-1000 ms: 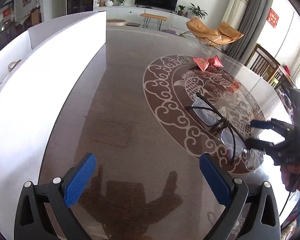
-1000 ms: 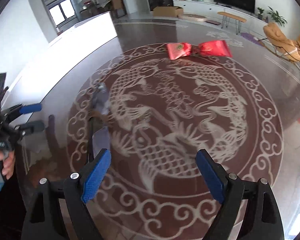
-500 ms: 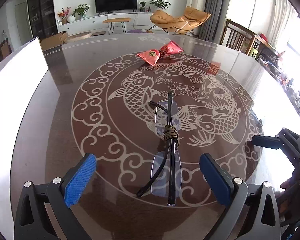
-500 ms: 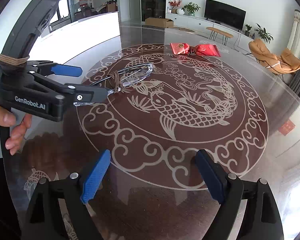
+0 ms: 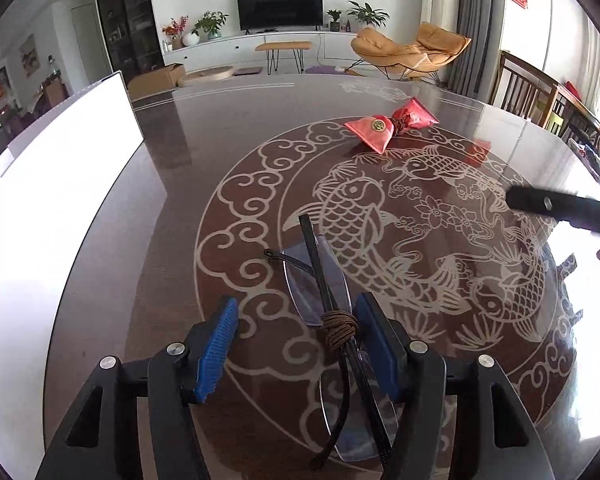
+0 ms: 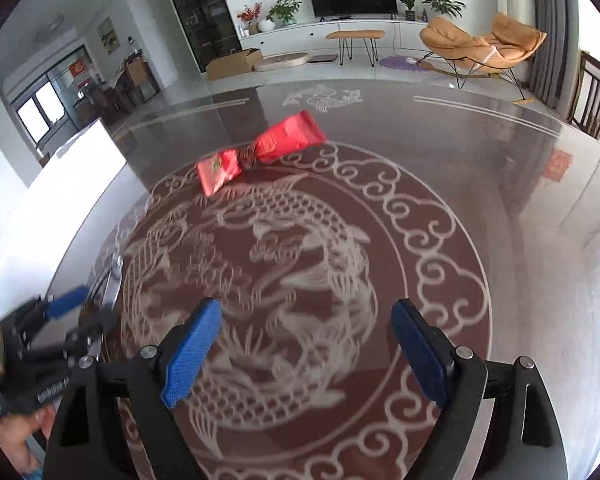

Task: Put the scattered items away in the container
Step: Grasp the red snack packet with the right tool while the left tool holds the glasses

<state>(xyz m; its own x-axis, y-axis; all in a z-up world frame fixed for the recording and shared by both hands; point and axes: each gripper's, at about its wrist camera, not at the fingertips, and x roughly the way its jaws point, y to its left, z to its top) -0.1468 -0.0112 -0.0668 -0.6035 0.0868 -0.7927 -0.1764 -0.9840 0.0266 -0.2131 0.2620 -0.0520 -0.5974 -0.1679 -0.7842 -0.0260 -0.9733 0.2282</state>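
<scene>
Left gripper point(image 5: 296, 344) closing around glasses point(image 5: 332, 320) on table point(image 5: 172, 248).

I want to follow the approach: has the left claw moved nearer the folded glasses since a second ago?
Yes. The left claw now straddles the folded rimless glasses on the koi-patterned table, closing but not yet gripping.

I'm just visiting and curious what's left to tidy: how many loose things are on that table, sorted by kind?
Folded glasses, tied with a brown cord: 1
Red pouches, two tied together at the neck: 2
White container at the table's edge: 1
Total: 4

The glasses lie between the closing pads of the left gripper.
</scene>
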